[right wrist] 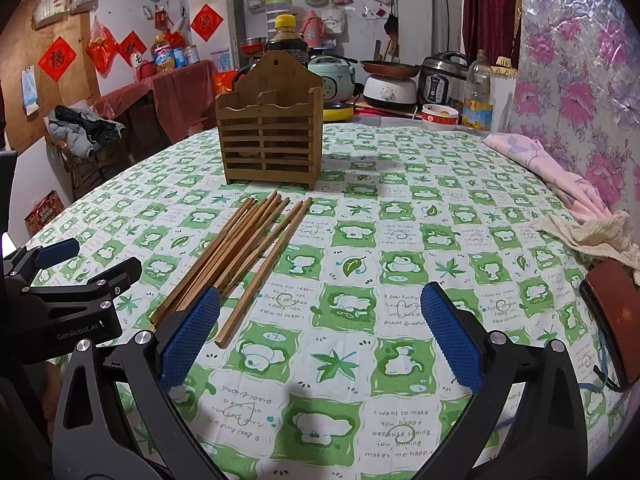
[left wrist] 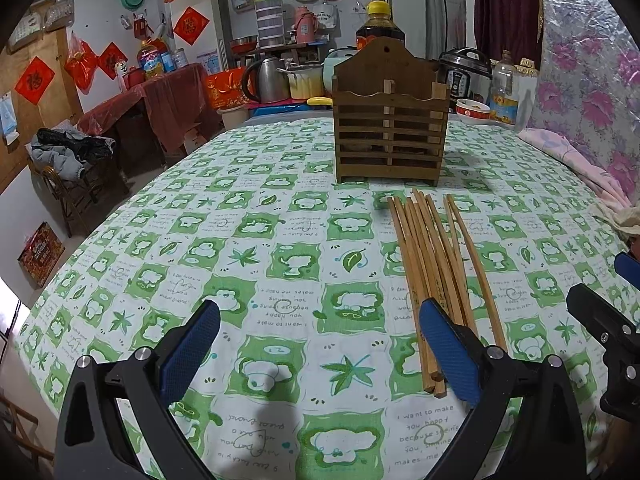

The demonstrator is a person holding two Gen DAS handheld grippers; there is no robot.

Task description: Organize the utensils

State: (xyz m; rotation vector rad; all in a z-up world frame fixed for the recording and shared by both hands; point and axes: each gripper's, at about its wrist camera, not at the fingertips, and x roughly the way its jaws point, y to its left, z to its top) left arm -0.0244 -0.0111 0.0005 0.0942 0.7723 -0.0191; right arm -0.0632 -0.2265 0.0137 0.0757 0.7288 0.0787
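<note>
Several wooden chopsticks (left wrist: 434,268) lie loose on the green-and-white tablecloth (left wrist: 256,264), in front of a slatted wooden utensil holder (left wrist: 390,128) that stands upright. My left gripper (left wrist: 320,320) is open and empty, its right finger over the chopsticks' near ends. My right gripper (right wrist: 320,312) is open and empty, with the chopsticks (right wrist: 244,252) at its left finger and the holder (right wrist: 272,140) beyond. Each gripper shows at the edge of the other's view: the right gripper (left wrist: 612,300) and the left gripper (right wrist: 76,268).
Bottles, a kettle (left wrist: 268,80), cookers and a bowl (right wrist: 440,116) stand along the table's far edge. A pink cloth (right wrist: 552,172), a cream rag (right wrist: 592,236) and a brown case (right wrist: 612,316) lie at the right edge. A chair with clothes (left wrist: 68,160) stands at the left.
</note>
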